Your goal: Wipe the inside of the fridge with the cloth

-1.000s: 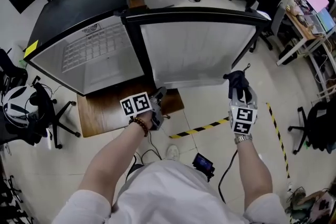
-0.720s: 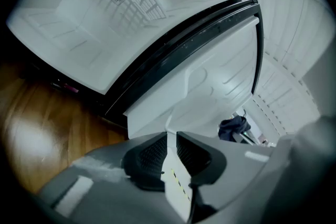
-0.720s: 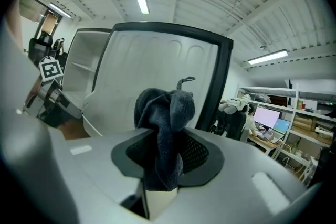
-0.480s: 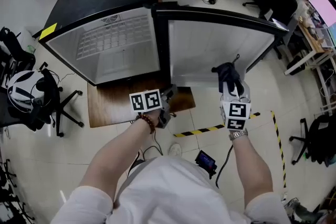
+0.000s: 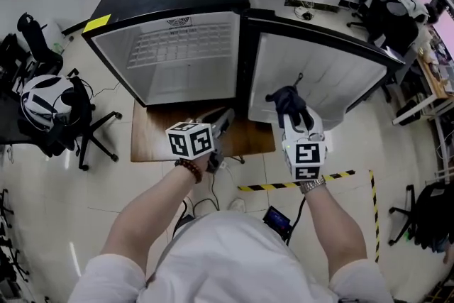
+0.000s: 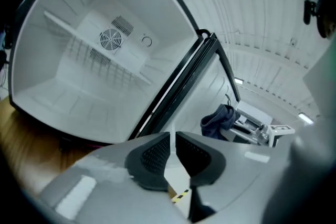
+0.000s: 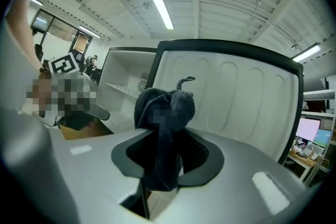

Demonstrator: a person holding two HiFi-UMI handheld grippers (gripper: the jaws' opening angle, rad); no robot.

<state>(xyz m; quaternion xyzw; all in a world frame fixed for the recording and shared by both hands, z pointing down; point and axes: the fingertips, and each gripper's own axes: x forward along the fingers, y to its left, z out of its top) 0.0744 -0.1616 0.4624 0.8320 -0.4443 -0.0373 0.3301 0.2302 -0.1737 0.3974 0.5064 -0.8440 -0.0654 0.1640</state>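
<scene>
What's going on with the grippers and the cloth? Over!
Right gripper shut on dark cloth, facing the open fridge door. Left gripper shut, empty. Fridge open, cloth not yet inside. Nothing seen blocking.

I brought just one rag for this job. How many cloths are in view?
1: the dark cloth, clamped in the right gripper before the open fridge door. None shows inside the fridge; a corner could hide one.
</scene>
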